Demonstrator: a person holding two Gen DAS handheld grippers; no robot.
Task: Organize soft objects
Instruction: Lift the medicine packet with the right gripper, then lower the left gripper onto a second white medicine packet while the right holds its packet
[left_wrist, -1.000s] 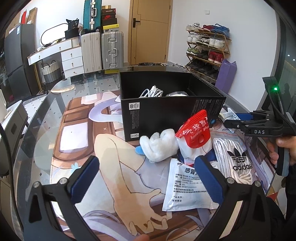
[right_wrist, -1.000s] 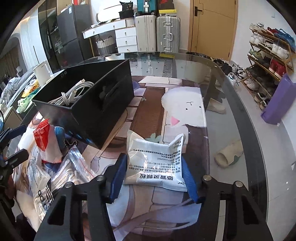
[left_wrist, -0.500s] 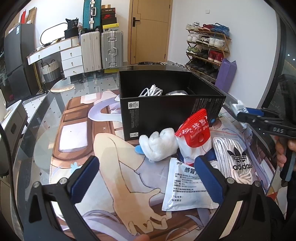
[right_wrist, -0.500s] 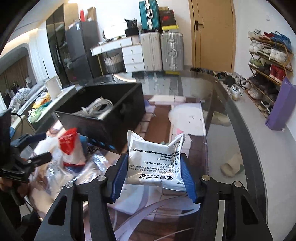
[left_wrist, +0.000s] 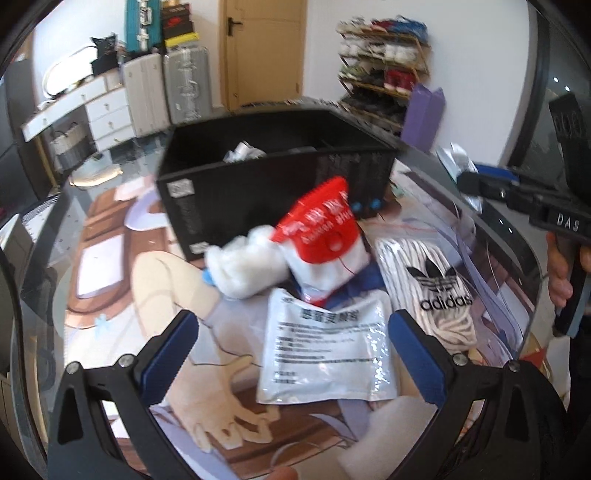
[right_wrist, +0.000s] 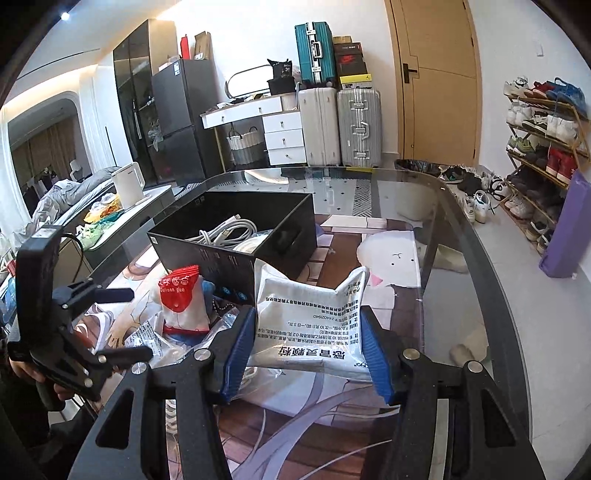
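A white printed medicine pouch (right_wrist: 306, 295) hangs above the table with my right gripper (right_wrist: 308, 332) shut on it, both blue pads pressing its sides. The black open box (right_wrist: 236, 236) stands just beyond it to the left and holds white cables (right_wrist: 225, 232). My left gripper (left_wrist: 291, 343) is open and low over a second white pouch (left_wrist: 325, 354), which lies flat on the table between its fingers, untouched. Behind that pouch are a red-topped bag (left_wrist: 321, 229), a white plush (left_wrist: 243, 266) and an Adidas bag of white rope (left_wrist: 432, 280), all in front of the box (left_wrist: 273, 184).
The glass table (right_wrist: 461, 258) lies over a printed mat and curves away at the right, with slippers on the floor below. A hand holds the other gripper at the right edge (left_wrist: 561, 280). Suitcases (right_wrist: 354, 125), drawers and a shoe rack (right_wrist: 543, 140) line the walls.
My right gripper has risen with the white pouch still held. The left gripper has shifted and tipped toward the pile, so the flat pouch now lies between its fingers.
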